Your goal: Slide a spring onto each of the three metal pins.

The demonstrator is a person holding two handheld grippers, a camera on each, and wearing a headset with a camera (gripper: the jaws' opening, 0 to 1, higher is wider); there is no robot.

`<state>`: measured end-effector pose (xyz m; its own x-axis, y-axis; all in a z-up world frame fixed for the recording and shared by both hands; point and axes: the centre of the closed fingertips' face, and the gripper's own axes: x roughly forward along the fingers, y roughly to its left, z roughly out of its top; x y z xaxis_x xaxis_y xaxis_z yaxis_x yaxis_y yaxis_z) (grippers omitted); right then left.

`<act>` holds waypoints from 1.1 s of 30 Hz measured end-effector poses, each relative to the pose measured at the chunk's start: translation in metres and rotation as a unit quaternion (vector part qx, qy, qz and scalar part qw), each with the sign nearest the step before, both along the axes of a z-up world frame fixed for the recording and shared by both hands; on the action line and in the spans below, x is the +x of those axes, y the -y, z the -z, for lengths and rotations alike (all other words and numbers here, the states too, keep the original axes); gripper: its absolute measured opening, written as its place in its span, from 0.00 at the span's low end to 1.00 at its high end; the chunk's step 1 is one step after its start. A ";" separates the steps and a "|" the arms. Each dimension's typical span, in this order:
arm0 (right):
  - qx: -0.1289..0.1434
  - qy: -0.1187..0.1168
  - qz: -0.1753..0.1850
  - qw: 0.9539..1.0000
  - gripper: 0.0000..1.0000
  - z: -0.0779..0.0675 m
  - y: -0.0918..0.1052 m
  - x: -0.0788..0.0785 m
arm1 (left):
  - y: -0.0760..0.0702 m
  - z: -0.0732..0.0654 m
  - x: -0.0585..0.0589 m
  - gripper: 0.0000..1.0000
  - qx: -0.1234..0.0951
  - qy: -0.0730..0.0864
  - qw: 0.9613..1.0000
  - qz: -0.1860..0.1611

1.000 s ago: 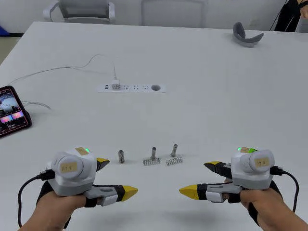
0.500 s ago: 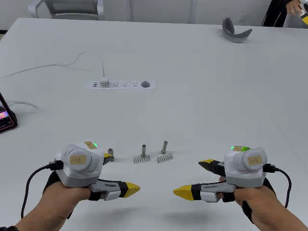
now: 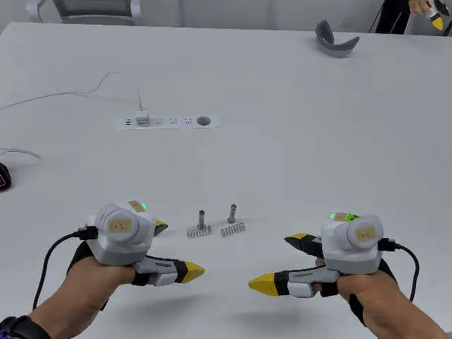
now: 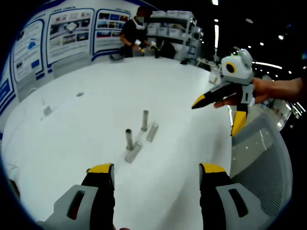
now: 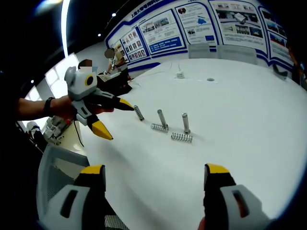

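Observation:
Two bare metal pins [image 3: 202, 215] [image 3: 232, 210] stand upright near the table's front. A loose spring [image 3: 199, 231] [image 3: 233, 229] lies flat in front of each. In the right gripper view a third pin [image 5: 138, 113] stands left of the bare pins [image 5: 161, 117] [image 5: 184, 122] with a spring coiled round it. My left gripper [image 3: 179, 248] is open and empty, its far fingertip right by that third pin. On the other side my right gripper [image 3: 272, 262] stands open and empty, well to the right of the pins. The left gripper view shows both bare pins [image 4: 128, 139] [image 4: 145, 120] ahead of its jaws.
A white power strip [image 3: 166, 122] with a plugged cable lies farther back on the white table [image 3: 318, 155]. A grey curved object [image 3: 335, 39] rests at the far right. A dark device edge [image 3: 2, 176] is at the left. Chairs stand behind the table.
The head camera has tilted and shifted. My left gripper has moved closer to the leftmost pin and now covers it in the head view. Both grippers stay open.

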<state>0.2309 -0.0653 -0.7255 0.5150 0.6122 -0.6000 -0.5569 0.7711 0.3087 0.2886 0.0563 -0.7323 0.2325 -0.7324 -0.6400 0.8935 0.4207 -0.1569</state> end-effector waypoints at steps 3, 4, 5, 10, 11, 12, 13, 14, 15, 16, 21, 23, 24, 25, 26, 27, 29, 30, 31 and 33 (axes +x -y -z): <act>0.001 -0.001 -0.002 1.000 0.86 0.000 -0.001 -0.001 | 0.003 0.003 0.003 0.73 0.004 0.001 1.000 0.005; 0.000 -0.002 -0.002 1.000 0.86 0.001 -0.001 -0.002 | 0.004 0.004 0.004 0.73 0.006 0.001 1.000 0.006; 0.000 -0.002 -0.002 1.000 0.86 0.001 -0.001 -0.002 | 0.005 0.004 0.004 0.73 0.007 0.000 1.000 0.007; 0.000 -0.004 -0.005 1.000 0.86 -0.001 0.000 -0.003 | 0.011 0.010 0.009 0.72 0.011 -0.002 1.000 0.012; 0.000 -0.004 -0.005 1.000 0.86 -0.001 0.000 -0.003 | 0.012 0.012 0.009 0.72 0.012 -0.003 1.000 0.012; -0.001 -0.003 -0.004 1.000 0.86 -0.001 0.002 -0.003 | 0.014 0.013 0.010 0.72 0.012 -0.003 1.000 0.014; 0.000 -0.003 -0.004 1.000 0.86 -0.002 0.002 -0.003 | 0.015 0.013 0.011 0.72 0.012 -0.003 1.000 0.014; 0.000 -0.003 -0.004 1.000 0.86 -0.002 0.003 -0.003 | 0.017 0.014 0.011 0.72 0.012 -0.004 1.000 0.016; 0.000 -0.003 -0.004 1.000 0.86 -0.002 0.003 -0.002 | 0.019 0.015 0.012 0.72 0.013 -0.005 1.000 0.016; 0.000 -0.003 -0.004 1.000 0.86 -0.002 0.004 -0.003 | 0.020 0.017 0.012 0.71 0.015 -0.006 1.000 0.016; 0.002 -0.006 -0.006 1.000 0.86 -0.001 0.003 -0.005 | 0.026 0.028 0.014 0.70 0.018 -0.016 1.000 0.013; 0.002 -0.007 -0.006 1.000 0.86 -0.001 0.003 -0.006 | 0.029 0.030 0.015 0.70 0.015 -0.019 1.000 0.010; 0.003 -0.008 -0.006 1.000 0.86 -0.001 0.003 -0.007 | 0.031 0.033 0.016 0.70 0.016 -0.020 1.000 0.010; 0.004 -0.008 -0.005 1.000 0.86 0.000 0.003 -0.007 | 0.032 0.034 0.017 0.70 0.017 -0.020 1.000 0.010; 0.004 -0.009 -0.005 1.000 0.86 0.000 0.003 -0.008 | 0.033 0.035 0.018 0.70 0.018 -0.021 1.000 0.010; 0.005 -0.010 -0.004 1.000 0.86 0.000 0.004 -0.009 | 0.035 0.038 0.019 0.69 0.019 -0.022 1.000 0.008; 0.004 -0.011 -0.003 1.000 0.86 0.001 0.006 -0.010 | 0.037 0.041 0.022 0.68 0.019 -0.025 1.000 0.005; 0.003 -0.012 -0.002 1.000 0.85 0.001 0.007 -0.011 | 0.037 0.043 0.023 0.67 0.018 -0.028 0.999 0.001; 0.003 -0.013 -0.001 1.000 0.85 0.002 0.008 -0.012 | 0.037 0.045 0.024 0.66 0.019 -0.029 0.999 -0.001; 0.002 -0.014 0.001 1.000 0.85 0.002 0.011 -0.013 | 0.038 0.048 0.026 0.65 0.019 -0.032 0.999 -0.007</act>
<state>0.2181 -0.0761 -0.7274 0.4987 0.6138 -0.6121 -0.5467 0.7707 0.3274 0.3149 0.0180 -0.7805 0.2000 -0.7039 -0.6815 0.8764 0.4396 -0.1969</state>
